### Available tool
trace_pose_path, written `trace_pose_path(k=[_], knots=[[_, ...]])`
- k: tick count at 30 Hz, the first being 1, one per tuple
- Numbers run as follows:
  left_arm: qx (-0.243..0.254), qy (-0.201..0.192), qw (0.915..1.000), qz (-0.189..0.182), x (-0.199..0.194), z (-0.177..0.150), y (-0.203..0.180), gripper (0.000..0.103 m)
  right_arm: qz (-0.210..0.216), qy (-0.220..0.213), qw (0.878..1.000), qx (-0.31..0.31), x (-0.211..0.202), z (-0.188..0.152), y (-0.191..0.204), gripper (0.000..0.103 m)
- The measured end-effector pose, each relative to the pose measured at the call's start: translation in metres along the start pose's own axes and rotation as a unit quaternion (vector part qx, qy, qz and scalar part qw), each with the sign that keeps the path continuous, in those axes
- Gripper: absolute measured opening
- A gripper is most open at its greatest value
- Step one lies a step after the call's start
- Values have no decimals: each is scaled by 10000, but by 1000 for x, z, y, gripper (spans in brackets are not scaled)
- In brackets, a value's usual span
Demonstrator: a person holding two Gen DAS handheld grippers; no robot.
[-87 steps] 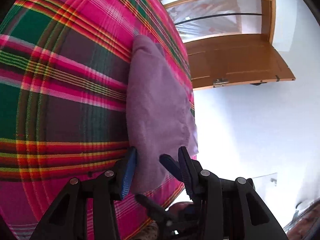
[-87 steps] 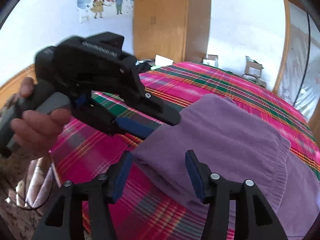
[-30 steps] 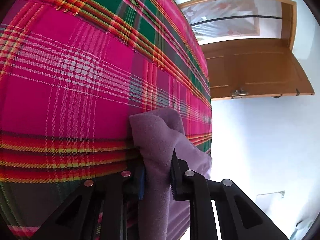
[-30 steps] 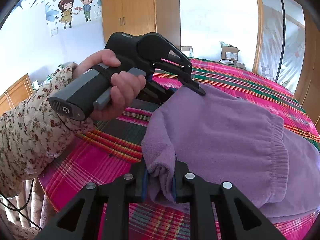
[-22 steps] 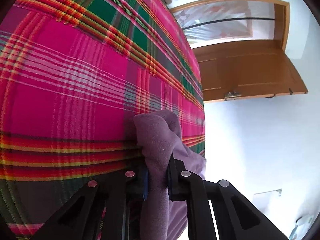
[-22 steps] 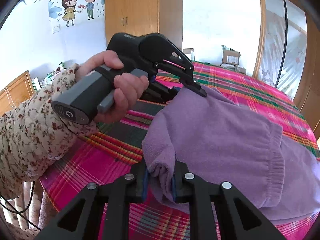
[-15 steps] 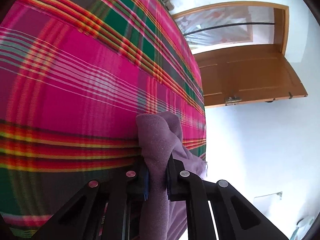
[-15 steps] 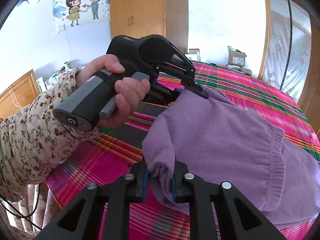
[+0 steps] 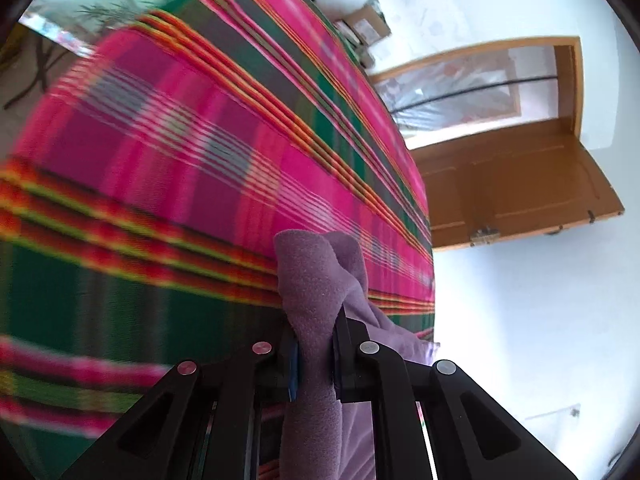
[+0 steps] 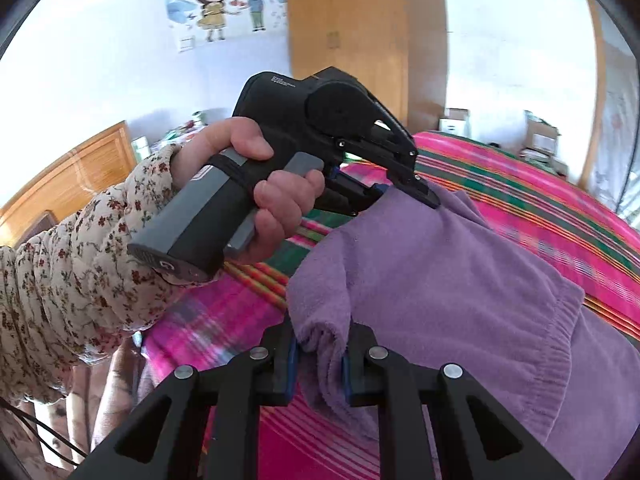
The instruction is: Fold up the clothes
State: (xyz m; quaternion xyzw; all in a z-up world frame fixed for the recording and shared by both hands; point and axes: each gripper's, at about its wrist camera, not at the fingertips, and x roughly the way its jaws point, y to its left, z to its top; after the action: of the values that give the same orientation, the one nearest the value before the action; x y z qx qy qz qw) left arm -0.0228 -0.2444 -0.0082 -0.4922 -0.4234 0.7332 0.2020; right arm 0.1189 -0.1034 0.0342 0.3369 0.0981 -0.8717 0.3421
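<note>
Plaid bedspread (image 9: 168, 168) now blurs; both grippers still pinch purple garment (image 10: 440, 280)

small white print on the left hand-held gripper (image 10: 404, 194) body, too small to read; no other legible text

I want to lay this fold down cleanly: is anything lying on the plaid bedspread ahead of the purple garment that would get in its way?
Nothing visible does. Both the left gripper and the right gripper are shut on the purple fleece garment, and the pink and green plaid bedspread beyond it shows only bare cloth, though that view is motion-blurred.
</note>
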Motion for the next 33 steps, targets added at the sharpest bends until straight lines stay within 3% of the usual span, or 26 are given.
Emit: trace_pose_path(k=[4, 12, 15, 19, 26, 28, 33], knots=[[-113, -155, 9998, 105, -28, -2, 21, 12, 277, 41, 9995, -119, 9, 5, 16, 17], [-186, -182, 9992, 301, -17, -2, 35, 13, 627, 272, 9977, -19, 25, 5, 23, 18], [-226, -167, 9987, 422, 4, 1, 23, 18, 717, 383, 9967, 63, 31, 3, 20, 19], [-324, -254, 9980, 488, -6, -2, 28, 25, 850, 488, 9951, 160, 36, 2, 16, 24], [-105, -701, 9935, 894, -41, -20, 18, 25, 1204, 273, 9912, 481, 9, 4, -5, 27], [43, -830, 9912, 1027, -47, -27, 10, 35, 1272, 154, 9902, 547, -2, 6, -13, 27], [446, -966, 9891, 1019, -52, -52, -22, 37, 1122, -174, 9901, 821, -31, -2, -38, 27]])
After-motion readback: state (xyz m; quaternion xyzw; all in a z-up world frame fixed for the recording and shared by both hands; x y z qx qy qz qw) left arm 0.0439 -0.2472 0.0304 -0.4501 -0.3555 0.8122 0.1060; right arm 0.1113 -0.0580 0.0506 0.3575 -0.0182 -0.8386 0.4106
